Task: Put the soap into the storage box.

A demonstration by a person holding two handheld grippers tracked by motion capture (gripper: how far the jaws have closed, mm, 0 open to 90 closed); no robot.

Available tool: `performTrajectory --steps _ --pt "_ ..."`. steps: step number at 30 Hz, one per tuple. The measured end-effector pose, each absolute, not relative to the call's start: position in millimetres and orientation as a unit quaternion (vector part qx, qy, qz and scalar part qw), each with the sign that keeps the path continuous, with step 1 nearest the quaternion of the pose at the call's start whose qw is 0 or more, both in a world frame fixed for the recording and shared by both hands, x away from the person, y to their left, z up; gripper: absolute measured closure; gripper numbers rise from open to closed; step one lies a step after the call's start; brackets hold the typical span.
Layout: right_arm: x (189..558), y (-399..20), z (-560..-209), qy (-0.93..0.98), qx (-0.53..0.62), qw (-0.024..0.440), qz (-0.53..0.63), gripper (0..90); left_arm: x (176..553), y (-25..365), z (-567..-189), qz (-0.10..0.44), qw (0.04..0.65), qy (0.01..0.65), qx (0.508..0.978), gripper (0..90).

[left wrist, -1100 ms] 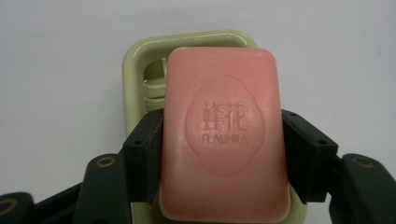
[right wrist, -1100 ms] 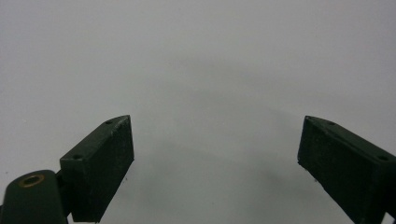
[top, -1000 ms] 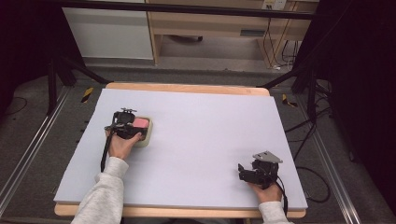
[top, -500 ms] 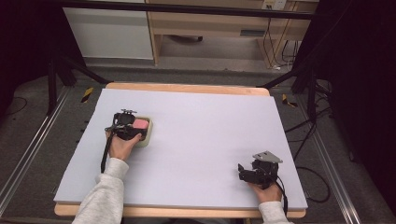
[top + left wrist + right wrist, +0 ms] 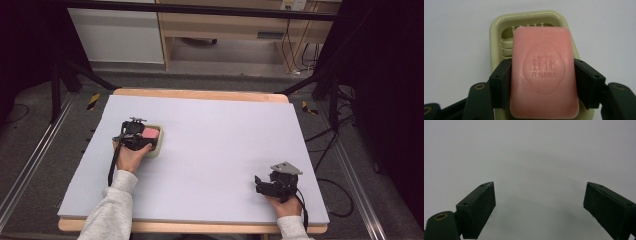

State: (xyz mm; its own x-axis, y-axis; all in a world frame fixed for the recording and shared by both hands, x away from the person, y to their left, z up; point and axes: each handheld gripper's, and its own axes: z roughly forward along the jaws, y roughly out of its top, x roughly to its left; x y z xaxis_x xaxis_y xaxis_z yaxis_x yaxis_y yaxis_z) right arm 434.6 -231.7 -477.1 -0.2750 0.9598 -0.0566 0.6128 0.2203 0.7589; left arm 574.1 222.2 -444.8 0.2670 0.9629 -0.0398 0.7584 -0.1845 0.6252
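Close to the person, on the right side of the table (image 5: 215, 165), the right claw (image 5: 261, 184) sits low over the bare pale top. Its two black jaws stand wide apart with nothing between them.

A bit farther away, on the left side, the left hand (image 5: 131, 156) holds the left claw (image 5: 145, 137) over a soap dish (image 5: 159, 141). In the left gripper view, a pink soap bar (image 5: 544, 72) sits between the two black jaws, one jaw on each long side. The jaws have just been opening a little, and the pads are right against the soap, so the left claw (image 5: 544, 83) looks like it is grasping the soap. The soap lies in the pale green soap dish (image 5: 496, 27). The soap has a round stamp with letters on top.

Behind the table there is a wooden shelf (image 5: 225, 25) and a white cabinet (image 5: 117, 35).
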Motion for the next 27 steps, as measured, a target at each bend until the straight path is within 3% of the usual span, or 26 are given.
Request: performTrajectory --steps 3,27 --pt "435 -232 -477 0.732 0.537 0.272 0.319 10.9 571 223 -439 0.188 0.292 0.572 0.743 28.3" --pt "434 -233 -477 0.728 0.541 0.275 0.319 10.9 517 246 -433 0.202 0.34 0.52 0.757 22.9"
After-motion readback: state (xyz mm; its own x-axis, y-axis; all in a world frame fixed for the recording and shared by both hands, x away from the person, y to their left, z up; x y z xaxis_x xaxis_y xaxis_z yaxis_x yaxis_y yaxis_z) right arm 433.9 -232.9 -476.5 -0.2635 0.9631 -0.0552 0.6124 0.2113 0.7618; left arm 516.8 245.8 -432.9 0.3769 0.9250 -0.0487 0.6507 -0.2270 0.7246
